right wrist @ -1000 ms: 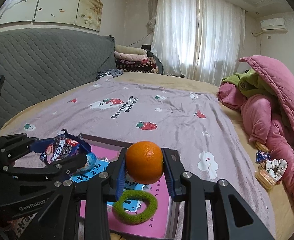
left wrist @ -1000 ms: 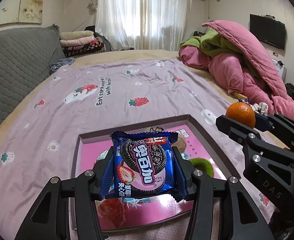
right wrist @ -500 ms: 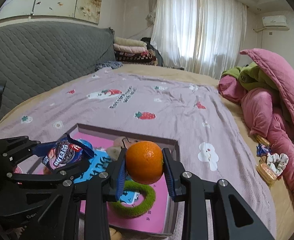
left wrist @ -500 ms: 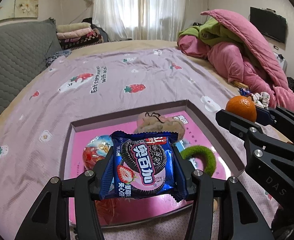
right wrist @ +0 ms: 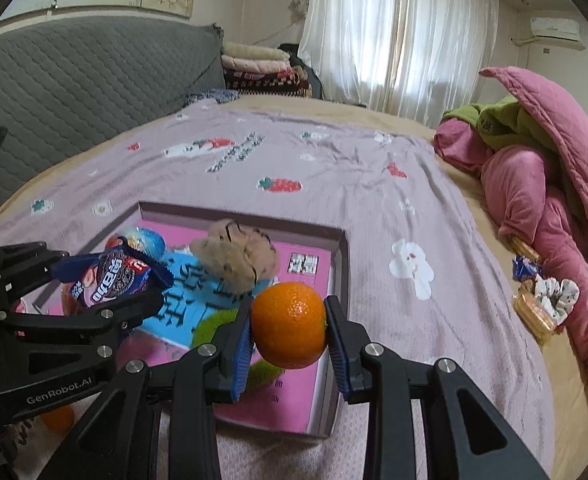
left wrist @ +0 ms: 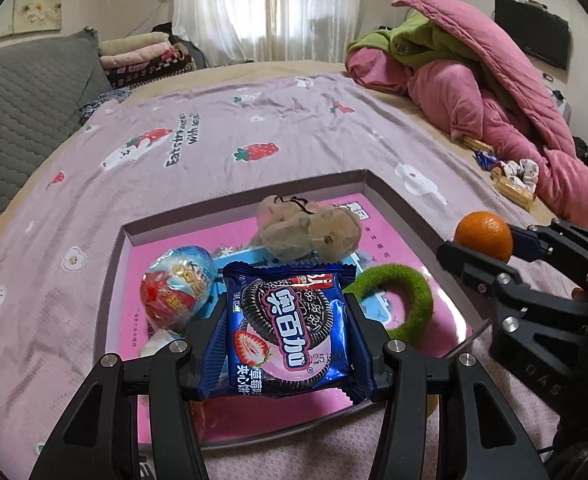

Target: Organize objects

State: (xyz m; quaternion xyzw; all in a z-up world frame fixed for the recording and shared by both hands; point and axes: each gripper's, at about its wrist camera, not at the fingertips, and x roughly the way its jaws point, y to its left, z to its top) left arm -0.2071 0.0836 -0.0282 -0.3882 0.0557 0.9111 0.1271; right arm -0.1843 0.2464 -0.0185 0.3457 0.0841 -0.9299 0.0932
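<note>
Left claw [left wrist: 286, 334]: jaws part-way apart, clamped on the sides of a blue foil biscuit packet with a strawberry and dark sandwich biscuit printed on it [left wrist: 288, 330]; packet held flat, face up.
Right claw [right wrist: 288, 326]: narrower gap, pads pressed to both sides of a round orange mandarin [right wrist: 288, 325]; fruit fully off the bed.
Receptacle: shallow rectangular cardboard box with a pink printed floor [left wrist: 250, 194], lying on the bed beneath and ahead of both claws.
Packet position: above the near half of the box, not yet resting on its floor.
Mandarin position: above the near right corner of the box, close to its right wall in the right wrist view.
Already in the box: red and blue foil-wrapped egg-shaped sweet [left wrist: 178, 284], ahead-left of the left claw; beige plush toy [left wrist: 308, 232], straight ahead near the far wall; green fuzzy ring [left wrist: 398, 300], between the two claws.
Surface: lilac strawberry-print bedsheet [left wrist: 214, 128].
Still loose: small wrapped snacks and a pale scrunchie [right wrist: 550, 296], well off to the right of the right claw beside the pink quilt [right wrist: 554, 184]; a second orange fruit [right wrist: 56, 418], low and left of the right claw, outside the box.
Progress, as judged: three items stowed, two in carriage over the box, several stragglers left; roughly midway.
Next, as judged: lower and release both into free floor space.
</note>
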